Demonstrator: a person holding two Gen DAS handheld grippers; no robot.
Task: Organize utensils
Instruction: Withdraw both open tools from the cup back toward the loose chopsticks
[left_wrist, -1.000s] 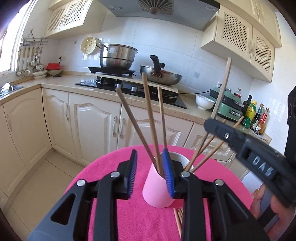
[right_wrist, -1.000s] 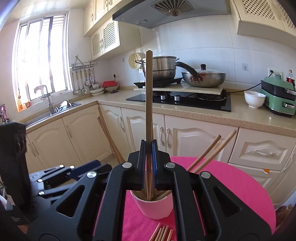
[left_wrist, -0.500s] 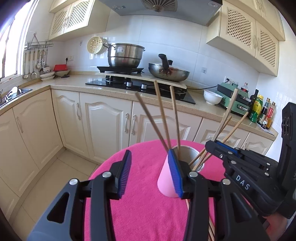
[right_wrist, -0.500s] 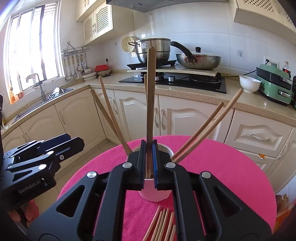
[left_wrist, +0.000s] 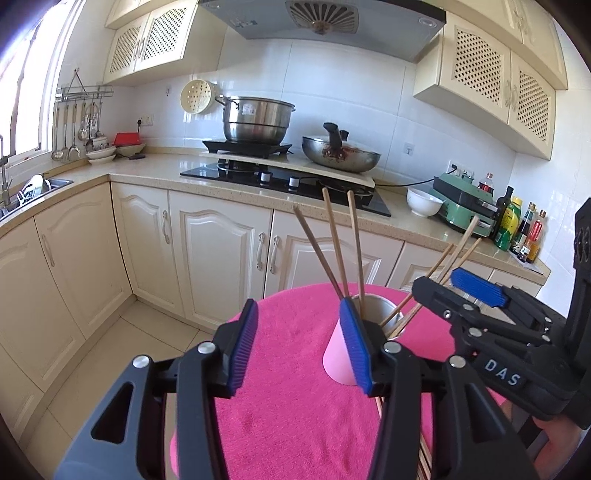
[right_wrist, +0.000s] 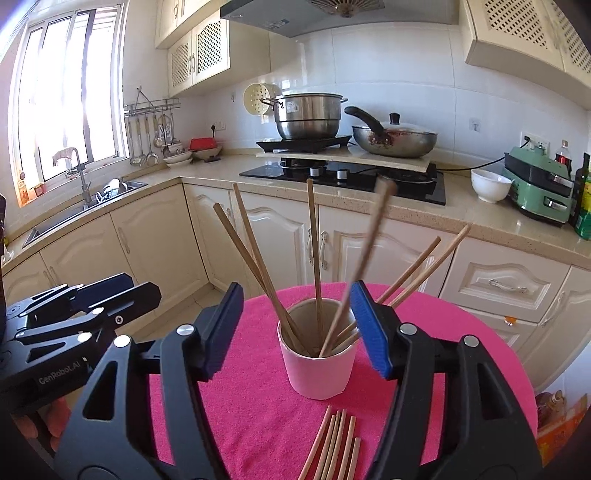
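Left wrist view: left gripper (left_wrist: 301, 345) has its blue-padded fingers (left_wrist: 243, 345) parted and opening, nothing between them. The right-hand pad overlaps the near wall of the pale pink cup (left_wrist: 341, 360) in this view; contact cannot be told. Cup stands on the round bench under a bright pink cloth (left_wrist: 291, 398). Long wooden chopsticks (left_wrist: 334, 243) lean out of the cup in a fan. Right gripper (left_wrist: 448, 286) sits beside the cup at right, fingers apart.

Right wrist view: right gripper fingers (right_wrist: 223, 330) are opening and released; cup sits between and beyond them. One chopstick (right_wrist: 364, 258) is motion-blurred, tip in the cup, apparently dropping free. A loose bundle of chopsticks (right_wrist: 334, 446) lies on the cloth just in front of the cup.

Judgement: the drop into the cup is in hand. To do it well, keep the fingers clear of the leaning sticks and let the stick settle before reaching for the bundle; the cup looks light and could tip if knocked.
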